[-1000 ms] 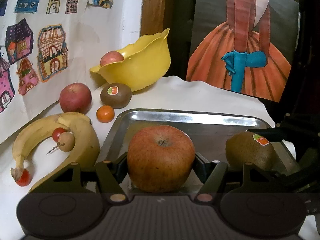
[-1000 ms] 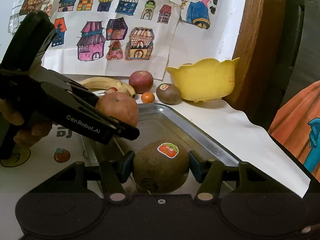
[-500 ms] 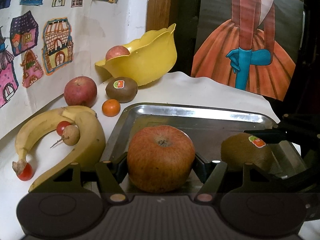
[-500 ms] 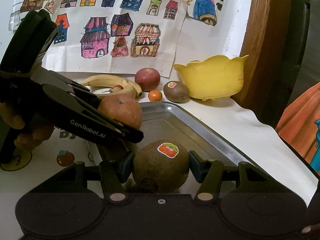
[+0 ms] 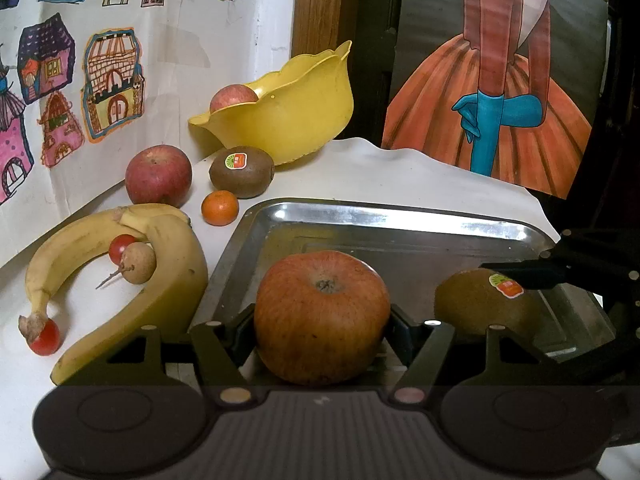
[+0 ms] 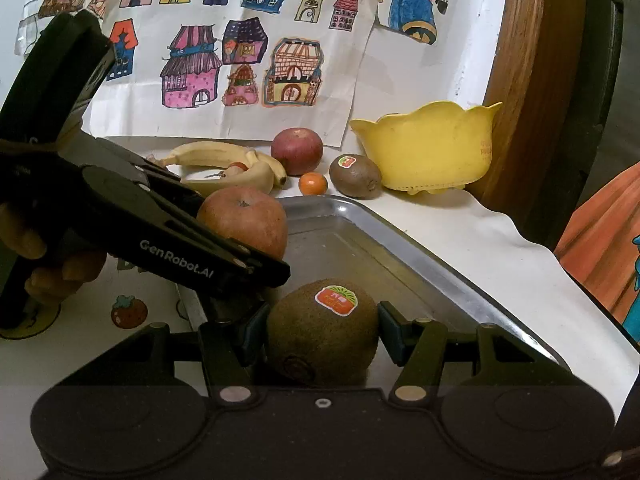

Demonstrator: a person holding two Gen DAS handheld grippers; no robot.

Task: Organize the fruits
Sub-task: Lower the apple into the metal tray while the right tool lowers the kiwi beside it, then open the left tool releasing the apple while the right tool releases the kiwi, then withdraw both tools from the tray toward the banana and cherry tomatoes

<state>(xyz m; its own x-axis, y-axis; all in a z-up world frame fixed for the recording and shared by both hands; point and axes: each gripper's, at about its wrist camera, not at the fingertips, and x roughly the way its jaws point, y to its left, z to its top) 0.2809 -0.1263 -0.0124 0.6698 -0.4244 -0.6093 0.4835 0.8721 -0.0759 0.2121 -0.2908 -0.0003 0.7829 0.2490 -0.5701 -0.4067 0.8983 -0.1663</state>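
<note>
While each tool was clamped on one fruit over the shallow steel tray [image 5: 400, 216], the sorting looked to be only at its beginning. The left tool [image 5: 322, 322] held the large orange-red apple [image 5: 322, 316] between its two fingers, low over the near part of the tray. The right tool [image 6: 322, 334] gripped the brown kiwi with the red sticker [image 6: 322, 330] in the same way, just to the right of the left tool. Whether these two fruits already rested on the tray floor or hung slightly above it, I could not tell, because the tool bodies covered their undersides.

Much was left, in my judgement. Ahead and to the left of the left tool, on the white table [image 5: 400, 172], lay the two yellow bananas [image 5: 160, 280], a dark red apple [image 5: 158, 174], a second brown kiwi [image 5: 242, 172], a small orange citrus fruit [image 5: 220, 208], two red cherry tomatoes [image 5: 44, 340] and a small tan round fruit with a stem [image 5: 138, 268]. Farther ahead stood the yellow scalloped plastic bowl [image 5: 296, 120] with one pinkish fruit [image 5: 232, 98] showing above its rim; what else it held was hidden. The final place for each fruit was not clear from the views.
</note>
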